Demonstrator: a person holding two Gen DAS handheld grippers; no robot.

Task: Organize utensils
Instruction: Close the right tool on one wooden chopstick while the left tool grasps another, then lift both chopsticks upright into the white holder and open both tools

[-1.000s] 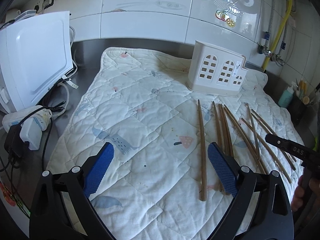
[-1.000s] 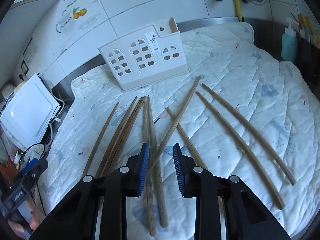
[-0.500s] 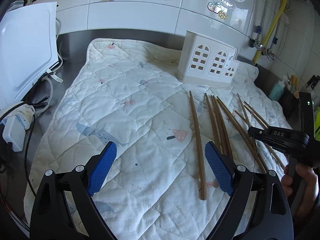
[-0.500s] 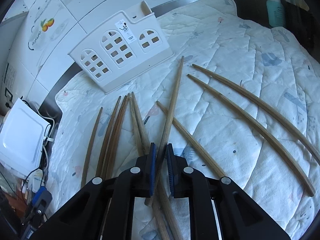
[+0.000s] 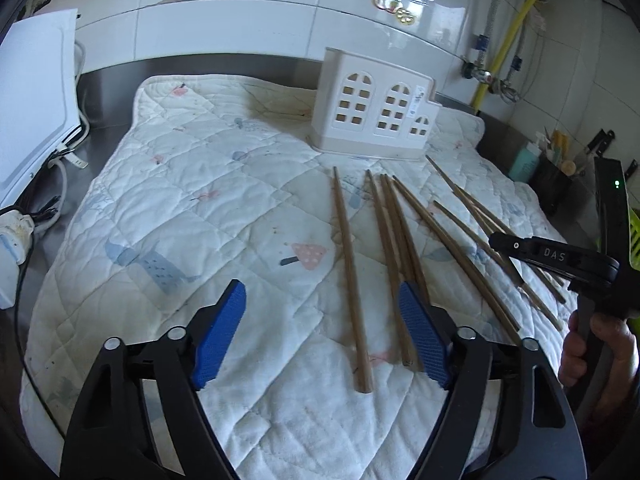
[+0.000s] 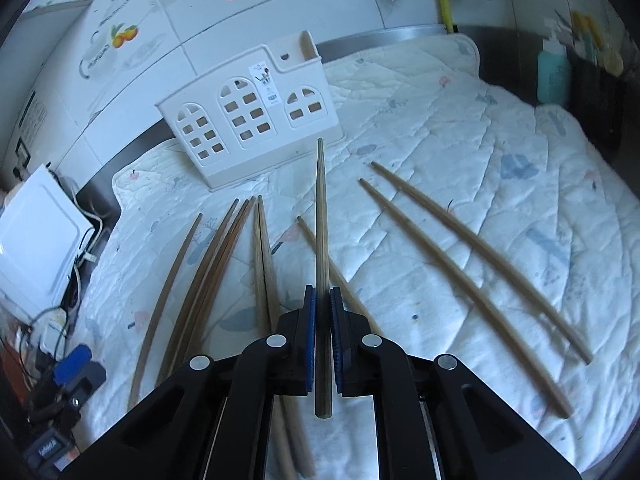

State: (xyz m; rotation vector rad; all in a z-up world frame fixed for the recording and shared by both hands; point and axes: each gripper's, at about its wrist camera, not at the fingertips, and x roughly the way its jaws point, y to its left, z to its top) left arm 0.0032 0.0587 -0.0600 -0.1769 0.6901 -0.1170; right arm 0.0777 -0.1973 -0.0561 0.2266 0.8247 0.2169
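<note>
Several wooden chopsticks point(image 5: 350, 264) lie side by side on a white quilted mat point(image 5: 224, 208), also in the right wrist view point(image 6: 472, 276). A white house-shaped utensil holder point(image 5: 374, 110) stands at the mat's far edge; it shows in the right wrist view point(image 6: 248, 116) too. My right gripper point(image 6: 322, 312) is shut on one chopstick point(image 6: 321, 216), lifted off the mat and pointing toward the holder. My left gripper point(image 5: 320, 328) is open and empty, low over the mat's near side, left of the chopsticks. The right gripper's body point(image 5: 560, 258) shows at the right.
A white appliance point(image 5: 32, 100) with cables point(image 5: 52, 200) stands left of the mat. A teal bottle point(image 6: 554, 72) and a dark pot of tools point(image 5: 556, 184) stand at the right. A tiled wall and a yellow pipe point(image 5: 508, 40) lie behind.
My right gripper closed on one chopstick and raised it off the mat, tip now toward the holder. My left gripper stayed open and drifted slightly forward.
</note>
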